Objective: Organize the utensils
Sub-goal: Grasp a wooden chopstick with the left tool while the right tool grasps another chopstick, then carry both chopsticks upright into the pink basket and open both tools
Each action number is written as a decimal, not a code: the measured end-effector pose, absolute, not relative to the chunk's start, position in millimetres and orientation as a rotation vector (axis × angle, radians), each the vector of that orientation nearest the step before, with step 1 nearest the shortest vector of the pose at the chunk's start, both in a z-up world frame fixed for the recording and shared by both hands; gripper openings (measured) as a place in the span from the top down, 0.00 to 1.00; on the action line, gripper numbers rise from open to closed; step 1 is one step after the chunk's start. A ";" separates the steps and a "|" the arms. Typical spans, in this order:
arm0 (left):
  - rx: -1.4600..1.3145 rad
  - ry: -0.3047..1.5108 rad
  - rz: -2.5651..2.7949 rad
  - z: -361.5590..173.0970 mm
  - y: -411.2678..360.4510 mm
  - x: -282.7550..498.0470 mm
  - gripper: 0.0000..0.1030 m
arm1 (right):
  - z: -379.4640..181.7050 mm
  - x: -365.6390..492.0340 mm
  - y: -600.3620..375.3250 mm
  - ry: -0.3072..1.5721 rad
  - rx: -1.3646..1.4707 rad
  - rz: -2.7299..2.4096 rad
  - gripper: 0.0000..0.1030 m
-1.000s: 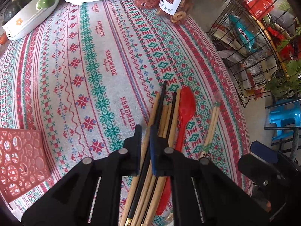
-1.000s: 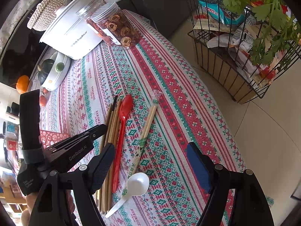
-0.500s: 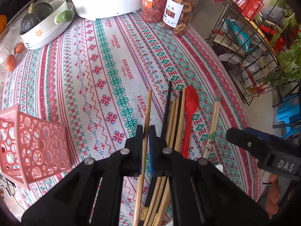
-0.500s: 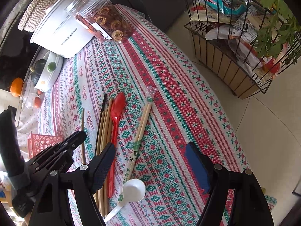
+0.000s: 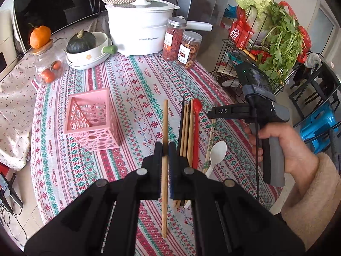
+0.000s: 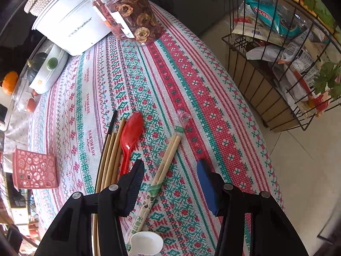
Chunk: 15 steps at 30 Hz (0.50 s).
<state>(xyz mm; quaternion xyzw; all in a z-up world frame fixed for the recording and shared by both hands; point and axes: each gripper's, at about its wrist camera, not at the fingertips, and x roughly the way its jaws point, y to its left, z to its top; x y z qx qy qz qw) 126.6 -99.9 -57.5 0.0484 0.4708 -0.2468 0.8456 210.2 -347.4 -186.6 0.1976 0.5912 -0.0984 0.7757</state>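
The left gripper is clamped on a single wooden chopstick, which runs lengthwise between the two fingers, its tip reaching past them and its butt hanging below, clear of the counter. To the left of those fingers and a little beyond stands the pink basket, tilted so its mouth faces the camera. Just right of them lies the bundle of chopsticks, with the red spoon against its right side. Further right are the wrapped chopsticks and the white spoon. The right gripper, gripped by a hand, has its jaws apart and has just been narrowing them; the wrapped pair lies between its fingers, untouched, with the white spoon at their base.
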 end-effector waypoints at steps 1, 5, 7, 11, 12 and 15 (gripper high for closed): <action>0.087 0.993 -0.513 -57.6 -94.8 124.8 0.94 | -186.7 213.0 -342.1 1.286 0.387 -0.231 0.59; 0.078 0.966 -0.495 -52.5 -84.2 116.9 0.94 | -188.7 219.2 -323.7 1.301 0.274 -0.281 0.82; 0.076 0.959 -0.490 -52.5 -79.1 113.5 0.94 | -189.4 220.2 -318.7 1.299 0.266 -0.283 0.85; 0.063 0.937 -0.482 -49.8 -69.4 107.8 0.94 | -190.9 221.0 -314.0 1.278 0.288 -0.288 0.89; 0.063 0.925 -0.477 -48.5 -67.1 106.0 0.94 | -191.0 220.3 -314.3 1.270 0.305 -0.282 0.91; 0.058 0.896 -0.465 -44.3 -56.9 99.3 0.94 | -189.1 212.6 -322.5 1.252 0.385 -0.233 0.95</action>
